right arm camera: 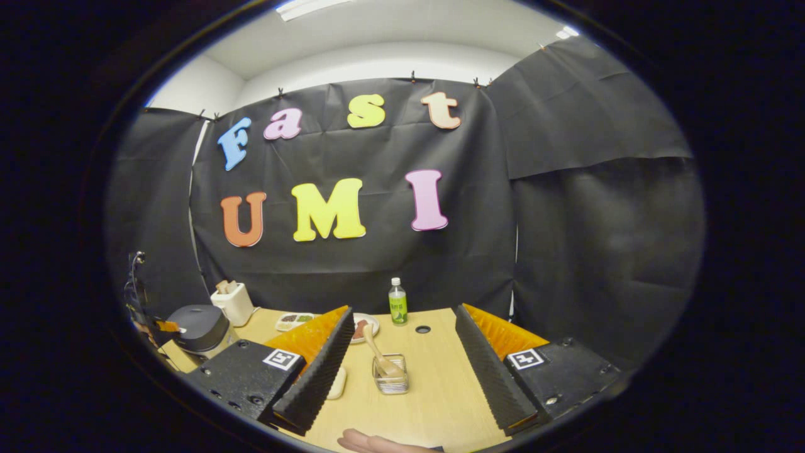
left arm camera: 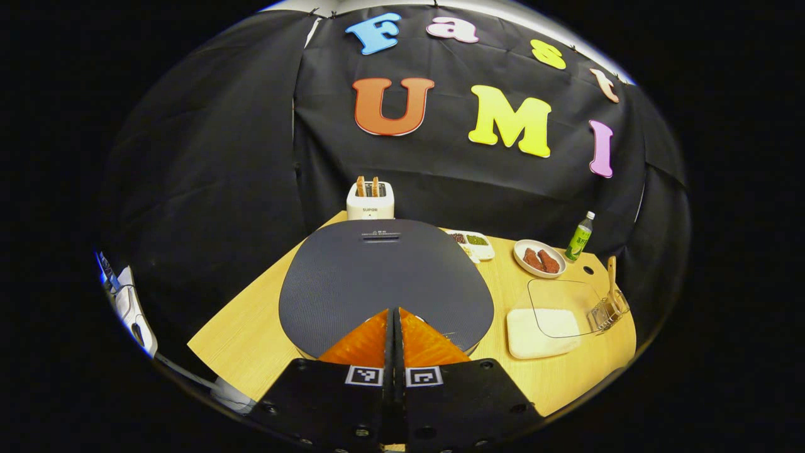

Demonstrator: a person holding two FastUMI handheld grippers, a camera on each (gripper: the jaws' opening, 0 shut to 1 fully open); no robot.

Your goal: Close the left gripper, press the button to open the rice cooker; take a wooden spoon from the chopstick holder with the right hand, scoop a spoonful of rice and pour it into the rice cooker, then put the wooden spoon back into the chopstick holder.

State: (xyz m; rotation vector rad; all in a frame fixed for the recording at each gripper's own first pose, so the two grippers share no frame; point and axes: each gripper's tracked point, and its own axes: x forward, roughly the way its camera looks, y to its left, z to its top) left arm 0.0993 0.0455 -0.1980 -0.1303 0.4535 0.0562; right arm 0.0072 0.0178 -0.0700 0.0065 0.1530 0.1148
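Note:
The rice cooker stands close in front in the left gripper view, its dark grey lid down. My left gripper is shut with nothing in it, its tips over the lid's near edge; the button is hidden under them. In the right gripper view the cooker is far left. My right gripper is open and empty above the table. Between its fingers, farther off, the wooden spoon leans in the wire chopstick holder. The spoon and holder stand right of the rice container.
A toaster stands behind the cooker. Right of it are a bean dish, a plate of meat and a green bottle. A cable hole is in the wooden table. A person's fingertip shows at the bottom edge.

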